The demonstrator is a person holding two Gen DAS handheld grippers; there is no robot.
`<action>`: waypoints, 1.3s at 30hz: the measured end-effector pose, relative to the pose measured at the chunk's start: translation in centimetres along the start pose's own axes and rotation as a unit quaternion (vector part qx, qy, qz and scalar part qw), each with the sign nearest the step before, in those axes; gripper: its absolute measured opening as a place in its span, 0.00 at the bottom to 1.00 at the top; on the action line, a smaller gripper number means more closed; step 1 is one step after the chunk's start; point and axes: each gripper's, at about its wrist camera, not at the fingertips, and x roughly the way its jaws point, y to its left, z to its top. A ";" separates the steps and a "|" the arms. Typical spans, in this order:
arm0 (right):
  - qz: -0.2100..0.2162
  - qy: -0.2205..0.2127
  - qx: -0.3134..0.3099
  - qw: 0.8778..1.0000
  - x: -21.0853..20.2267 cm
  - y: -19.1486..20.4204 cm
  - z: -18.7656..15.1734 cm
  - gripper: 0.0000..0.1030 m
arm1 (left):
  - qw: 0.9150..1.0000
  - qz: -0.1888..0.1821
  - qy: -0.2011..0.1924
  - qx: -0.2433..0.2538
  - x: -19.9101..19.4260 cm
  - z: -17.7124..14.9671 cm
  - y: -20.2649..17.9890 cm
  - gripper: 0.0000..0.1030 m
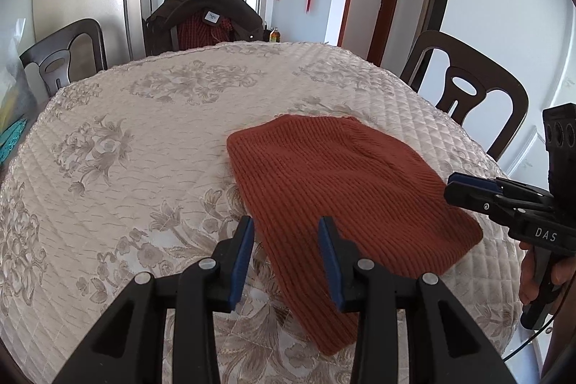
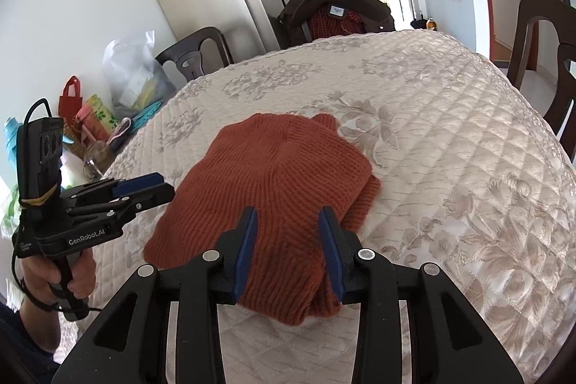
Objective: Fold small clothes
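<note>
A rust-orange ribbed knitted garment (image 1: 345,189) is found lying folded on a cream quilted tablecloth with a pale floral pattern (image 1: 151,117), which covers a round table; in the right wrist view the garment (image 2: 273,182) is seen doubled over, with a lower layer showing beyond its far right edge. The left gripper (image 1: 286,242), black with blue pads, is held above the near left edge of the garment, its jaws spread with nothing pinched between them; the left blue pad (image 1: 243,254) is seen over the tablecloth beside the garment's edge, the right one over the knit. The right gripper (image 2: 288,233), of the same make, is positioned over the near end of the garment with its jaws spread; the knit is visible between the pads, but no pinch on it is observed. In the left wrist view the right gripper (image 1: 464,191) is seen at the garment's right side, its tip just above the fabric, the handle held in a hand (image 1: 540,272). Dark wooden chairs (image 1: 464,89) are noted around the table, one draped with a dark brown coat (image 1: 205,9).
</note>
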 end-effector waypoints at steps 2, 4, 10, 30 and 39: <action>0.000 0.000 0.001 1.000 0.2 -0.1 0.2 0.35 | 1.000 -0.001 0.001 -0.004 0.2 0.1 0.1 0.39; -0.001 0.000 0.003 1.000 0.4 -0.2 0.4 0.35 | 1.000 -0.002 0.001 -0.009 0.5 0.2 0.4 0.39; -0.016 0.024 0.023 0.999 1.9 -1.7 0.4 0.35 | 0.999 -0.017 0.007 -0.035 1.3 0.0 1.7 0.48; -0.022 -0.004 0.044 0.999 2.5 -2.6 2.2 0.17 | 0.997 -0.052 -0.027 -0.054 1.8 2.2 2.1 0.43; -0.037 0.020 0.075 0.996 3.5 -4.8 1.9 0.07 | 0.997 -0.059 0.002 -0.050 4.4 3.1 1.8 0.38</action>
